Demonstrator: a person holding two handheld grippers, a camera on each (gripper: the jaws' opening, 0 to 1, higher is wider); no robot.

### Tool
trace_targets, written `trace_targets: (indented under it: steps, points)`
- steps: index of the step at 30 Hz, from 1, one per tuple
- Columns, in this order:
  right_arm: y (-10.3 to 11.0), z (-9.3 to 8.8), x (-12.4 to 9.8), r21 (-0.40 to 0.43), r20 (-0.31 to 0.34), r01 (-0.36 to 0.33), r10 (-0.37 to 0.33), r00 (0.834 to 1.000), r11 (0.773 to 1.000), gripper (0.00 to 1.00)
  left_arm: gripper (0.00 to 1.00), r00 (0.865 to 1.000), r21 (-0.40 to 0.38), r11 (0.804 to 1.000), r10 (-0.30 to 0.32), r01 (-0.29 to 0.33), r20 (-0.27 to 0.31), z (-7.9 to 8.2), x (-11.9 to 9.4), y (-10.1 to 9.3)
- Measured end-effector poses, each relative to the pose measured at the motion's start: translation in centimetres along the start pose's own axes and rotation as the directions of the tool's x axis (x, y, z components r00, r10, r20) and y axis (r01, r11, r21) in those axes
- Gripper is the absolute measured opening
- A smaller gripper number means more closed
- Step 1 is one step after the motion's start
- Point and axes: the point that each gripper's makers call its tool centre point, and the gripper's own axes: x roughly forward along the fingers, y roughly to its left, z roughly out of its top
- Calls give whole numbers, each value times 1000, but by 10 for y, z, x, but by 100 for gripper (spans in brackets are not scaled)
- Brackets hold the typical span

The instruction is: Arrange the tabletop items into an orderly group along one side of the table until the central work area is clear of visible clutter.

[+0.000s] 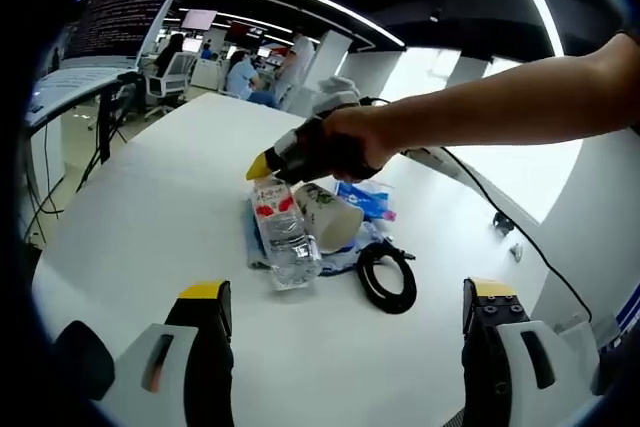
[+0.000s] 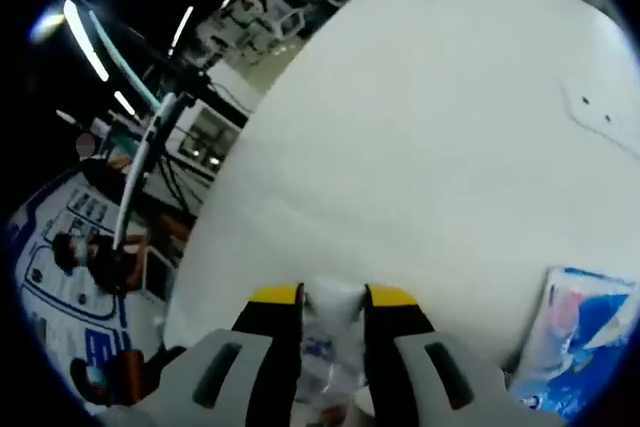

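Observation:
A clear water bottle [image 1: 286, 235] with a red label lies on the white table [image 1: 150, 207] amid a small heap. Beside it lie a tipped paper cup [image 1: 330, 215], a blue packet [image 1: 365, 199] and a black coiled cable [image 1: 387, 277]. My right gripper [image 1: 262, 167], held by a person's hand, reaches in from the right to the bottle's cap end. In the right gripper view, my right gripper [image 2: 333, 295] is shut on the bottle's white cap [image 2: 333, 303], and the blue packet [image 2: 585, 337] lies to the right. My left gripper [image 1: 348, 295] stands open near the table's front, apart from the heap.
A thin crumpled plastic sheet [image 1: 345, 259] lies under the heap. A black cord [image 1: 520, 237] trails along the table's right edge. Beyond the far edge are desks, chairs and seated people [image 1: 240, 75]. A stand with a large screen [image 1: 125, 7] is at the left.

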Motion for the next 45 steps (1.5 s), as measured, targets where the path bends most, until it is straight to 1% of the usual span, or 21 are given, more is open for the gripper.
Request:
trace_targets:
  steps: [6, 8, 10, 13, 14, 17, 18, 20, 22, 23, 26, 28, 30, 31, 33, 35, 39, 42, 43, 44, 45]
  points:
    - [11, 1, -7, -56, 18, -21, 22, 1000, 998, 19, 96, 1000, -4, 1000, 0, 0, 7, 3, -2, -1]
    - [19, 3, -11, -98, 38, -34, 38, 999, 995, 18, 96, 1000, -3, 1000, 3, -3, 7, 3, -2, -1]
    - [26, 3, -17, -121, 66, -40, 48, 997, 992, 18, 96, 1000, -4, 1000, 3, -3, 5, 3, -2, -2]
    - [40, 3, -29, -201, 123, -48, 74, 990, 978, 18, 96, 1000, -4, 1000, -4, 4, 0, 1, -1, -5]
    - [44, 2, -32, -210, 133, -54, 83, 988, 976, 18, 96, 1000, 2, 1000, -7, 7, -5, 1, 0, -7]
    - [51, 0, -44, -251, 179, -43, 90, 980, 967, 18, 96, 1000, 8, 1000, -20, 20, -12, 0, 0, -12]
    - [57, 0, -49, -282, 201, -51, 111, 973, 958, 18, 96, 1000, 11, 1000, -23, 23, -14, 0, 0, -13]
    - [61, -3, -57, -305, 228, -29, 103, 968, 952, 18, 96, 999, 20, 999, -27, 28, -16, 0, -1, -15]
    - [66, -5, -63, -332, 250, -26, 115, 961, 943, 18, 96, 999, 23, 999, -35, 36, -17, 1, -3, -17]
    - [69, -6, -67, -347, 269, -11, 110, 957, 938, 18, 96, 999, 25, 999, -36, 36, -17, 1, -3, -17]
    - [76, -11, -76, -382, 302, 9, 116, 946, 924, 18, 96, 999, 33, 999, -37, 37, -21, 1, -7, -17]
    - [86, -19, -86, -420, 325, 23, 127, 937, 907, 18, 96, 999, 37, 999, -38, 39, -24, 1, -10, -18]
    - [91, -27, -94, -431, 343, 41, 122, 931, 901, 18, 96, 999, 48, 998, -40, 41, -23, 0, -14, -20]
    - [94, -30, -99, -442, 358, 53, 121, 926, 895, 18, 96, 999, 52, 998, -39, 41, -25, -1, -16, -19]
    - [98, -38, -106, -461, 373, 60, 131, 919, 885, 18, 95, 999, 53, 998, -37, 38, -26, -3, -20, -19]
    - [101, -46, -112, -466, 388, 63, 139, 911, 883, 18, 95, 999, 50, 998, -33, 34, -21, -4, -25, -19]
    - [104, -57, -120, -465, 402, 70, 140, 905, 883, 18, 95, 999, 51, 998, -28, 29, -19, -7, -30, -19]
    - [109, -67, -126, -490, 404, 80, 145, 903, 868, 18, 95, 1000, 50, 998, -28, 28, -14, -9, -33, -20]
    - [110, -69, -127, -495, 406, 83, 146, 902, 865, 18, 95, 1000, 51, 998, -28, 29, -12, -9, -34, -21]
    - [112, -71, -129, -515, 411, 89, 154, 899, 853, 18, 95, 1000, 58, 998, -28, 28, -7, -9, -36, -22]
    - [112, -71, -130, -521, 412, 92, 155, 898, 849, 18, 94, 1000, 64, 998, -27, 28, -5, -10, -37, -23]
